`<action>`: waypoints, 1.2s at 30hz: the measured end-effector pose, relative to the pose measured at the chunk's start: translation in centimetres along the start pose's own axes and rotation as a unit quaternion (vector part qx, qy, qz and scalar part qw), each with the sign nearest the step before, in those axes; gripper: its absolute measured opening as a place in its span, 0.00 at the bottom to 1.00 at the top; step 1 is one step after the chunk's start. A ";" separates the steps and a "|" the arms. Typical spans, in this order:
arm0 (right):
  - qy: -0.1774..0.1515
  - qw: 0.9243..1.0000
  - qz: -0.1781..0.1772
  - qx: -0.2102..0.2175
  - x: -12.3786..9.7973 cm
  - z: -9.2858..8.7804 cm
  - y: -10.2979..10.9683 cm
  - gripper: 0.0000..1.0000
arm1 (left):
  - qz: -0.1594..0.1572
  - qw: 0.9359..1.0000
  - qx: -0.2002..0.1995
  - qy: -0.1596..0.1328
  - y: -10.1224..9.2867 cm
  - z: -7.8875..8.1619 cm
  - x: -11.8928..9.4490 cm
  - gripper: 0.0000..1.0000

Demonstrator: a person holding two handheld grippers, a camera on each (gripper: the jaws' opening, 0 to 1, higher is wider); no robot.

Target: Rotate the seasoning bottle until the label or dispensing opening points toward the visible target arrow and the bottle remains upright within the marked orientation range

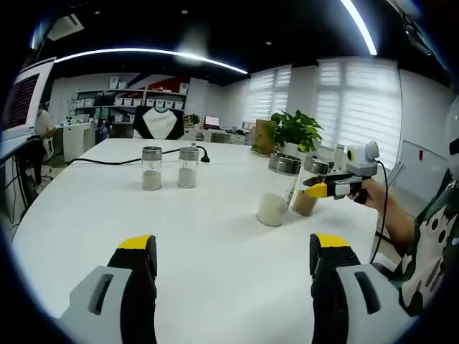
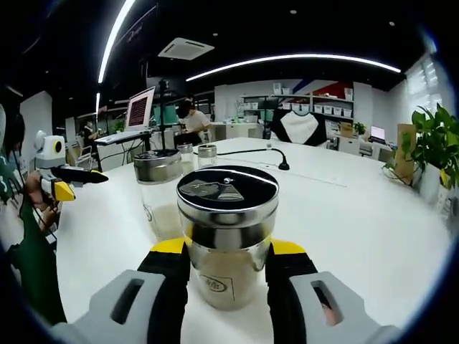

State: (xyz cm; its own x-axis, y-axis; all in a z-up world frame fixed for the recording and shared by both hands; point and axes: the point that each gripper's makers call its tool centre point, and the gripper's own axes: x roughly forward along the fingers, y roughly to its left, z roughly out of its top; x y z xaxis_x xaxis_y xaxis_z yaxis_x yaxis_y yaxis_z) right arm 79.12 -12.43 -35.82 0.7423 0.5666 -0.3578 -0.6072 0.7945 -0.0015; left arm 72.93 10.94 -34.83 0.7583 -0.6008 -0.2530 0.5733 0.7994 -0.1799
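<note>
A glass seasoning bottle [image 2: 228, 215] with a shiny metal lid and brownish contents stands upright on the white table [image 2: 344, 215]. My right gripper [image 2: 228, 252] is shut on its lower body, one yellow-tipped jaw on each side. In the left gripper view the same bottle [image 1: 305, 203] sits at the right, with the right gripper [image 1: 314, 186] on it. A second bottle [image 1: 274, 201] with white contents stands right beside it. My left gripper [image 1: 233, 251] hovers open over bare table, holding nothing, and appears at the left of the right gripper view as the left gripper [image 2: 79, 183].
Two more lidded bottles [image 1: 151, 168] [image 1: 188, 167] stand further back near a black cable [image 1: 115, 160]. A potted plant [image 1: 295, 132] sits at the table's far right edge. A person's sleeve [image 1: 430, 244] is at the right. Desks, shelves and a monitor [image 2: 138, 110] lie beyond.
</note>
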 end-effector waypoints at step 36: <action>-0.004 0.999 -0.052 0.006 0.1 -0.1 -0.3 0.40 | -0.005 1.000 0.002 0.001 -0.2 0.0 0.1 0.93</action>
State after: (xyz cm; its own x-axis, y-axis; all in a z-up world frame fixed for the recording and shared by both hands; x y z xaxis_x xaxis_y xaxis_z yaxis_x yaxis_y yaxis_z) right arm 79.37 -12.61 -35.93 0.8039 0.4822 -0.3481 -0.5231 0.8518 -0.0281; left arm 72.90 10.73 -34.86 0.7521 -0.6081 -0.2540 0.5813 0.7938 -0.1790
